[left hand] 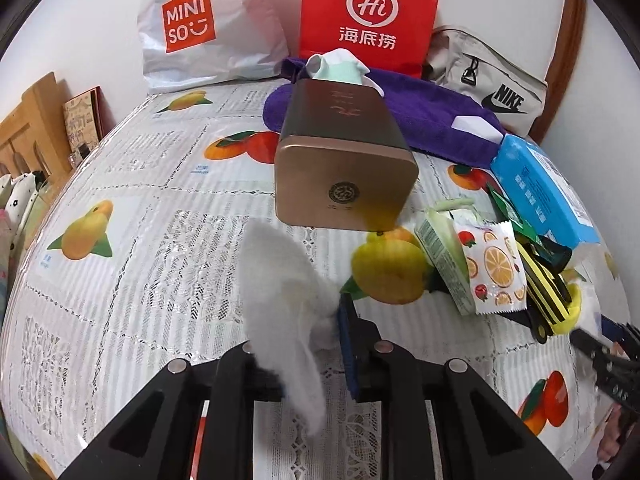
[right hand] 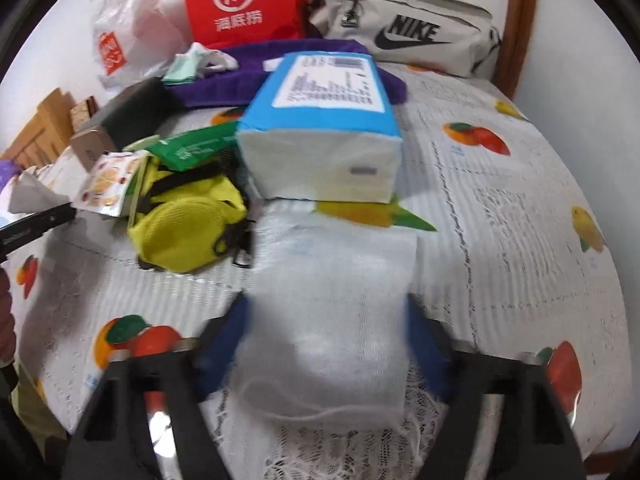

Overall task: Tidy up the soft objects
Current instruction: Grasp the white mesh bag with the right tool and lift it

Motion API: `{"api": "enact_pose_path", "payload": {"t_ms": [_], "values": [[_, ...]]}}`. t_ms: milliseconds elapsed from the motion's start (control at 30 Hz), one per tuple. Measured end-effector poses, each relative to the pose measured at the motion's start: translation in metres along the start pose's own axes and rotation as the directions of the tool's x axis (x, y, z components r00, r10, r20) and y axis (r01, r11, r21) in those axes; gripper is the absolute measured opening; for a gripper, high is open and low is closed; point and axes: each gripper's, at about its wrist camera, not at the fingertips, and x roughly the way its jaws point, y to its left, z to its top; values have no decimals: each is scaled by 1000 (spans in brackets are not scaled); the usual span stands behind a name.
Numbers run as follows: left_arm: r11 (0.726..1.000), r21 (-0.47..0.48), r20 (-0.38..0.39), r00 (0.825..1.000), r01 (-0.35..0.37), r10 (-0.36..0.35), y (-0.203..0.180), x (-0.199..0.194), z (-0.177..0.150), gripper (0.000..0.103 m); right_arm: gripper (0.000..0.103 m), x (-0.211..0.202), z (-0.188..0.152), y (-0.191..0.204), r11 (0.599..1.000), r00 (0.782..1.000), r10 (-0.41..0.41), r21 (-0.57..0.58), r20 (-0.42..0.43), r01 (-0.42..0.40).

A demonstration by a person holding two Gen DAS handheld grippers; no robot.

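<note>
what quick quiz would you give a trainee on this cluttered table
1. True or false: the red bag stands at the back by the wall.
2. What do the left tongs grip? A white tissue; B yellow pouch; C blue pack.
3. Which brand name is printed on the grey bag?
Key: 1 true; 2 A; 3 Nike.
</note>
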Motion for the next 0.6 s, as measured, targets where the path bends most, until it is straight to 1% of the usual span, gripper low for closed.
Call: {"api": "enact_pose_path", "payload": {"t_ms": [67,100,167,267,333,433,600], "values": [[999,-12,-5,1000,31,-31,1,-3,1,19,16,-1,3,0,1000,1000,24,-19,-10,-24],[999,-21,-4,999,40,-40,2,-5,2,19,10,-1,4,0,999,999,32,-24,-18,-33],[998,-33,0,999,46,-46,3,-10,4,19,9,-2,6,0,998,999,41,-38,-24,-42],[999,-24,16,999,41,-41,2,-20,10,19,9,-10,9,0,997,999,47,-54,-4,-47],[999,-20,26,999,34,-34,2,-26,14,19,9,-18,11,-1,996,998,65,-65,9,-64],[998,-28,42,998,48,-47,1,-33,22,19,9,-30,16,-1,992,995,97,-79,24,-95],[999,-25,58,997,42,-41,-2,-39,35,19,9,-46,30,-1,989,992,111,-101,65,-104]]}}
